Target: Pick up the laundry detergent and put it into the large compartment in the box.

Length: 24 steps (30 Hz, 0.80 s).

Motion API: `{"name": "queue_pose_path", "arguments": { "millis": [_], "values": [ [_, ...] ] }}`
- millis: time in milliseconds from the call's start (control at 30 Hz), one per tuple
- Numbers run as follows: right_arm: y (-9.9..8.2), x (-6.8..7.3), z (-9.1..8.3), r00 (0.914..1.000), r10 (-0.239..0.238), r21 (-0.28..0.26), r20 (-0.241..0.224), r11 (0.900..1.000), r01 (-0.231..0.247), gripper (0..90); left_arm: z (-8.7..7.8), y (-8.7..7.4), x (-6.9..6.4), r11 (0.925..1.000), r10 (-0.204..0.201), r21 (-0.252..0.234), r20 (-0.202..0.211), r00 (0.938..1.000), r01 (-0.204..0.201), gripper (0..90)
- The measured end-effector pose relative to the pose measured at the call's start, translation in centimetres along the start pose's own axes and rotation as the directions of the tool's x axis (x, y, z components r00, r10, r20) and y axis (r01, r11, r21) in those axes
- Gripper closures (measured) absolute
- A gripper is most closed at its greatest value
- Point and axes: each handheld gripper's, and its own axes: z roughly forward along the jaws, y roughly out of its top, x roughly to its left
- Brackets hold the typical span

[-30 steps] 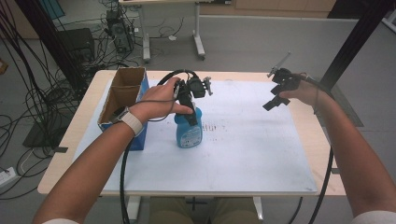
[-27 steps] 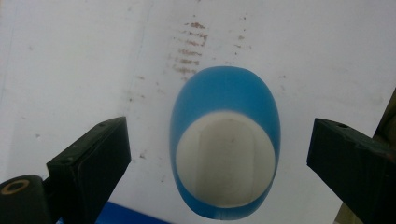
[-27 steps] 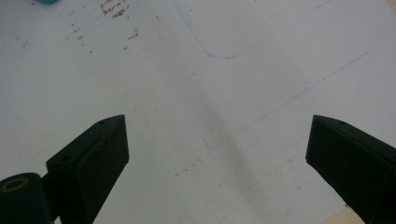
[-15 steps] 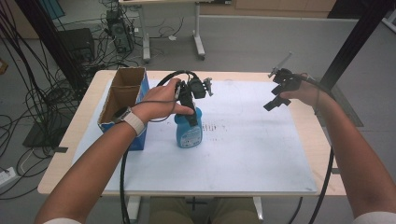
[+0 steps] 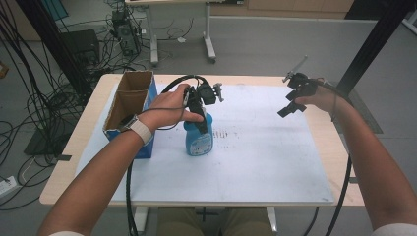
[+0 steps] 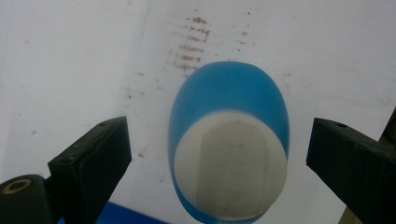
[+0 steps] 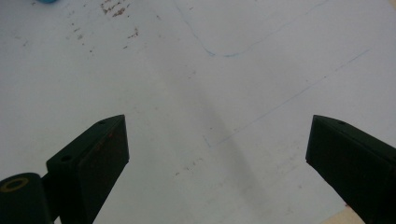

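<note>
Bottle (image 5: 199, 140): blue translucent plastic, oval in section, flat white cap (image 6: 231, 170), upright on the white sheet (image 5: 255, 157) just right of an open brown cardboard box (image 5: 129, 98) with blue sides. Left gripper (image 5: 199, 115) hangs directly over the cap, black blocky jaws wide apart, one on each side, not touching. Right gripper (image 5: 290, 105) held above the sheet's far right, jaws apart, gripping nothing. Sheet matte, flecked with small brown marks (image 6: 191, 44)

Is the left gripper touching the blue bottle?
Apart. The left gripper view shows white paper between each jaw of the left hand-held gripper and the bottle.
</note>
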Motion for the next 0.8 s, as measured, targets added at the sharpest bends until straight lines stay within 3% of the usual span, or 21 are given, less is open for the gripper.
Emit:
{"name": "queue_pose_path", "arguments": {
  "millis": [800],
  "values": [
    [0.31, 0.02, 0.02, 1.0000, -0.006, 0.003, 0.000, 1.0000, 0.006, 6.1, -0.32, -0.23, 0.15, 1.0000, 0.000, -0.004, 0.005, 1.0000, 0.000, 6.8]
  ]
}}
